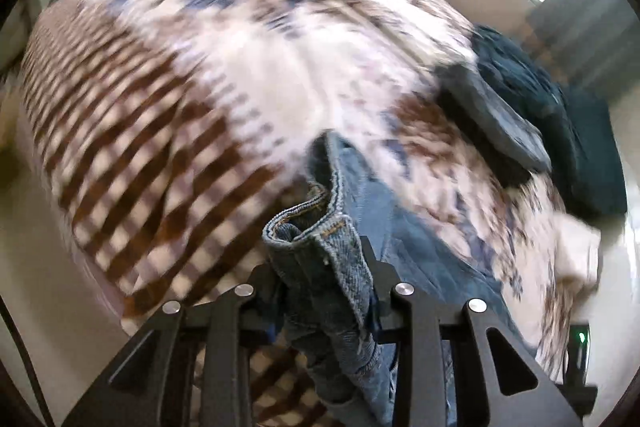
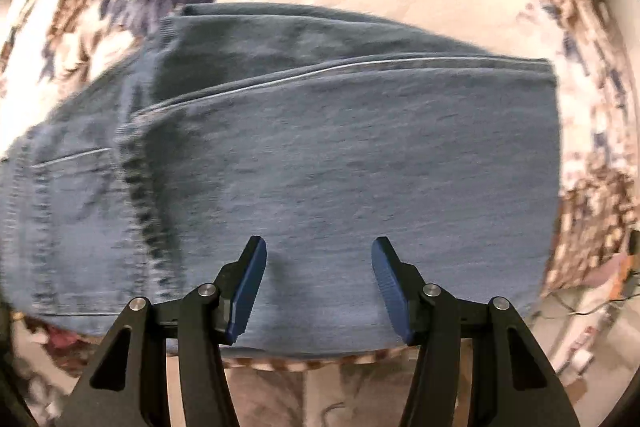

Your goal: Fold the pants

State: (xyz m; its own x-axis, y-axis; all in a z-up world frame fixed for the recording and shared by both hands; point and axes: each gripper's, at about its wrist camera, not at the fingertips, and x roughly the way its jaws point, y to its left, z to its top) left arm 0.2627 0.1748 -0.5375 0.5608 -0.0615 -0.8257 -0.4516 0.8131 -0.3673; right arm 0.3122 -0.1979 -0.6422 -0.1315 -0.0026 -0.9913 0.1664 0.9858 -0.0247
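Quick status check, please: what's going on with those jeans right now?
Left gripper clamped on bunched jeans hem. Right gripper open above flat denim. Dark clothes on bedspread beyond, not in way.

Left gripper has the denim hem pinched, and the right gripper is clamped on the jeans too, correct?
Not quite. The left gripper does pinch the hem of the jeans. But the right wrist view shows the right gripper open above the jeans, gripping nothing.

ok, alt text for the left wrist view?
The left gripper is clamped on a bunched hem of blue jeans, lifted above a bed covered in a floral and brown-checked bedspread. Dark folded clothes lie at the bed's right edge; the background is motion-blurred.
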